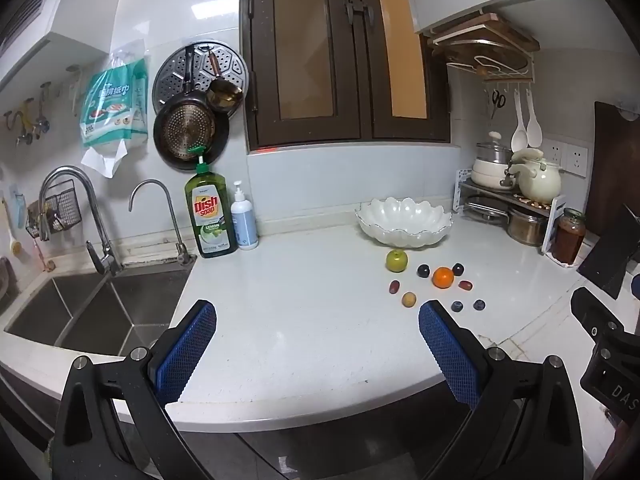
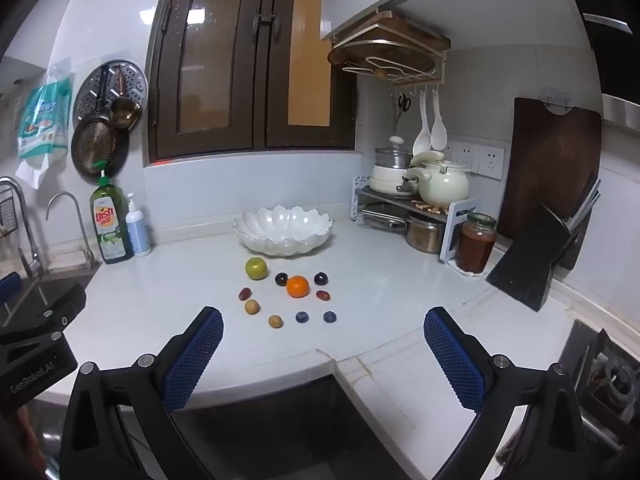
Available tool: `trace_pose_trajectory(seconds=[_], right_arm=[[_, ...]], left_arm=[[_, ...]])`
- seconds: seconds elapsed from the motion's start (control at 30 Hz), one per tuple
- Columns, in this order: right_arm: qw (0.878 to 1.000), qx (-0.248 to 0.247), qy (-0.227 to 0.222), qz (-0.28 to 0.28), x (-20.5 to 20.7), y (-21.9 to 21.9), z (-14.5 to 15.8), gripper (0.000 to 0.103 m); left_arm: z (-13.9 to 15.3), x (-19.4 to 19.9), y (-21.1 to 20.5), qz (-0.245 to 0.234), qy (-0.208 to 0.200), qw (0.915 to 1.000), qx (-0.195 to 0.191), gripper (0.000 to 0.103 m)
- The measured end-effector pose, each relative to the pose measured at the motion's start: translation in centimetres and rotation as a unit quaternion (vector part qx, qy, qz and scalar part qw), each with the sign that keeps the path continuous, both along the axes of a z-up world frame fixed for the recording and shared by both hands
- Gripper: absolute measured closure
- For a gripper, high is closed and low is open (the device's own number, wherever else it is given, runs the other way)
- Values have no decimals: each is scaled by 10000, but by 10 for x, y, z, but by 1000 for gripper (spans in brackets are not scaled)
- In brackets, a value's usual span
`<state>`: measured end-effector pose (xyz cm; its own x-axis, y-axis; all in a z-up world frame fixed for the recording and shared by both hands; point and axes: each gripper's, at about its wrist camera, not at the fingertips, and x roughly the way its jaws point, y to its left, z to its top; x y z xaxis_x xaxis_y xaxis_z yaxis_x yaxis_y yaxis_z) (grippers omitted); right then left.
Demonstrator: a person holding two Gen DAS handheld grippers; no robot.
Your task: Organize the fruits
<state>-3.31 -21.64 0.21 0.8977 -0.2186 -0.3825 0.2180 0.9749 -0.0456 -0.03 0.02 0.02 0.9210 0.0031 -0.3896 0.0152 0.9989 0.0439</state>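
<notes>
Several small fruits lie loose on the white counter (image 1: pixel 300 300) in front of an empty white scalloped bowl (image 1: pixel 404 222) (image 2: pixel 284 230): a green apple (image 1: pixel 396 260) (image 2: pixel 256 268), an orange (image 1: pixel 443 277) (image 2: pixel 297 286), dark plums (image 2: pixel 281 279), red grapes (image 2: pixel 245 293), tan longans (image 2: pixel 251 307) and blueberries (image 2: pixel 302 317). My left gripper (image 1: pixel 318 312) is open and empty, near the counter's front edge, left of the fruits. My right gripper (image 2: pixel 323 320) is open and empty, in front of the fruits.
A steel sink (image 1: pixel 92 312) with two taps is at the left, with a dish soap bottle (image 1: pixel 210 212) and a pump bottle (image 1: pixel 244 220) beside it. A pot rack (image 2: pixel 416 204), a sauce jar (image 2: pixel 476 242) and a knife block (image 2: pixel 536 260) stand at the right.
</notes>
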Motion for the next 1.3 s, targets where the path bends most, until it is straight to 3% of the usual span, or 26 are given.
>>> trace_pose_trajectory(seconds=[0.13,0.23,1.3], right_arm=[[10000,-26,37,-30,-2,-6,-1,1],[10000,-28,2,-38,-8,-5,2,1],[9998,-40,-201,-79,-28,-4,6,1]], left_arm=[[3,-8,2,34,-196,9998,-50,0],[3,-11,-5,-9,-128,9999,75,0],[7,-27,5,-145,-213,9997,-4,0]])
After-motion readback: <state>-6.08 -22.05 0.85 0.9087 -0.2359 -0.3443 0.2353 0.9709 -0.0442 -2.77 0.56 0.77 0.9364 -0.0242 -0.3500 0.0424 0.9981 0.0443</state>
